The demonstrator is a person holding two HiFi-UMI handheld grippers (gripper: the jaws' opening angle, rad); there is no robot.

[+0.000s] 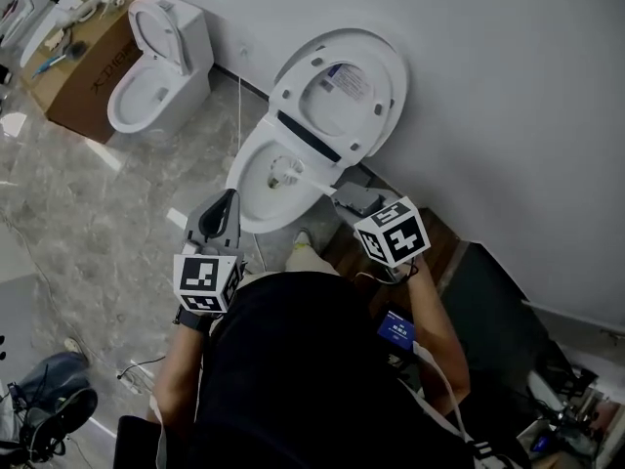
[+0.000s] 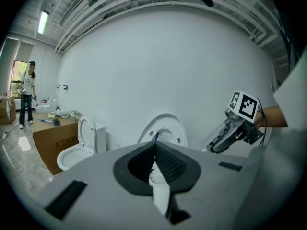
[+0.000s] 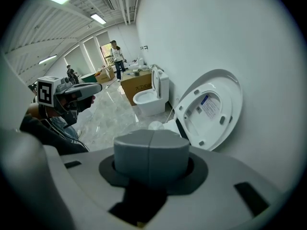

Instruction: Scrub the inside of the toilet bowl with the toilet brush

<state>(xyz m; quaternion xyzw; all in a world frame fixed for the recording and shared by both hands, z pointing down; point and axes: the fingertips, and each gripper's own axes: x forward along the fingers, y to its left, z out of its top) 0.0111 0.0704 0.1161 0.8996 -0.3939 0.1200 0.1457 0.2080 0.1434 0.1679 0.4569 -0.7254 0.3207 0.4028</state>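
The toilet (image 1: pixel 252 203) stands against the wall with its lid (image 1: pixel 342 91) and seat raised. The toilet brush (image 1: pixel 283 174) has its head down in the bowl, and its white handle (image 1: pixel 317 186) slants right to my right gripper (image 1: pixel 344 199). That gripper is shut on the handle's end, over the bowl's right rim. In the right gripper view the grey pads (image 3: pixel 151 138) meet, with the lid (image 3: pixel 211 107) beyond. My left gripper (image 1: pixel 227 203) hovers by the bowl's front left rim, shut. Its pads (image 2: pixel 155 147) meet at the tips; a white sliver shows low between them.
A second toilet (image 1: pixel 156 76) and a cardboard box (image 1: pixel 88 71) with tools on it stand at the far left. Dark gear (image 1: pixel 488 301) lies by the wall at right. A thin cable (image 1: pixel 239 115) runs beside the bowl. A person (image 3: pixel 116 56) stands far off.
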